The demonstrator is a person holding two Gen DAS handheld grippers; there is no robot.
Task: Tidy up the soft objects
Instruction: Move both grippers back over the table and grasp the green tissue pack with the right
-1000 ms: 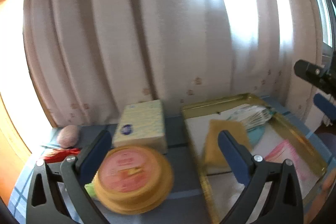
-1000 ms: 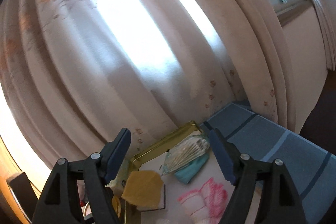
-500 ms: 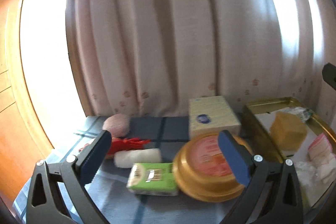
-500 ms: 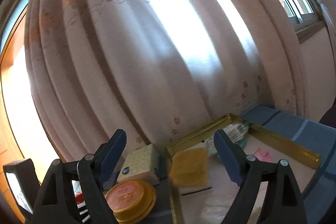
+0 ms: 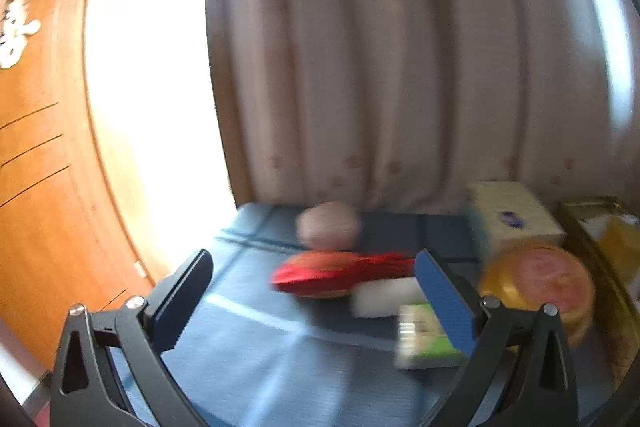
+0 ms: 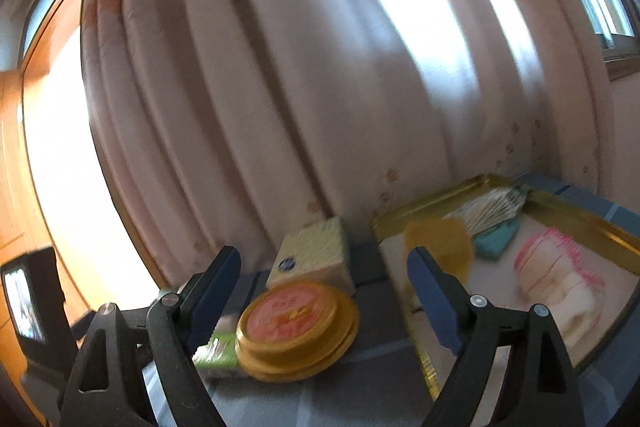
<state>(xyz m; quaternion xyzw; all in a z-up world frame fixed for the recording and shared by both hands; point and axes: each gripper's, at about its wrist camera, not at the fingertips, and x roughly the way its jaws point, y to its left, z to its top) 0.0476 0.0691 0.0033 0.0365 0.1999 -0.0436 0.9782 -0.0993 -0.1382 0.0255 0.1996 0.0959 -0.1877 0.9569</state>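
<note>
My left gripper (image 5: 312,291) is open and empty above the blue tablecloth. Ahead of it lie a red cloth bundle (image 5: 336,273), a pale pink ball (image 5: 330,227) and a white roll (image 5: 386,297). A gold tray (image 6: 440,195) holds a yellow sponge (image 6: 438,245), a teal cloth (image 6: 498,237), a folded striped cloth (image 6: 490,205) and a pink-and-white towel (image 6: 558,277). My right gripper (image 6: 324,279) is open and empty, above a round yellow tin (image 6: 296,327), left of the tray.
A pale yellow tissue box (image 5: 514,215) stands by the curtain; it also shows in the right wrist view (image 6: 316,255). A green packet (image 5: 424,341) lies beside the yellow tin (image 5: 540,279). A wooden door (image 5: 36,167) is at left. The curtain (image 6: 320,67) hangs behind the table.
Both grippers have swung left. The left view now centres on the red bundle and pink ball; the right view has shifted from the tray to the yellow tin. Both stay open.
</note>
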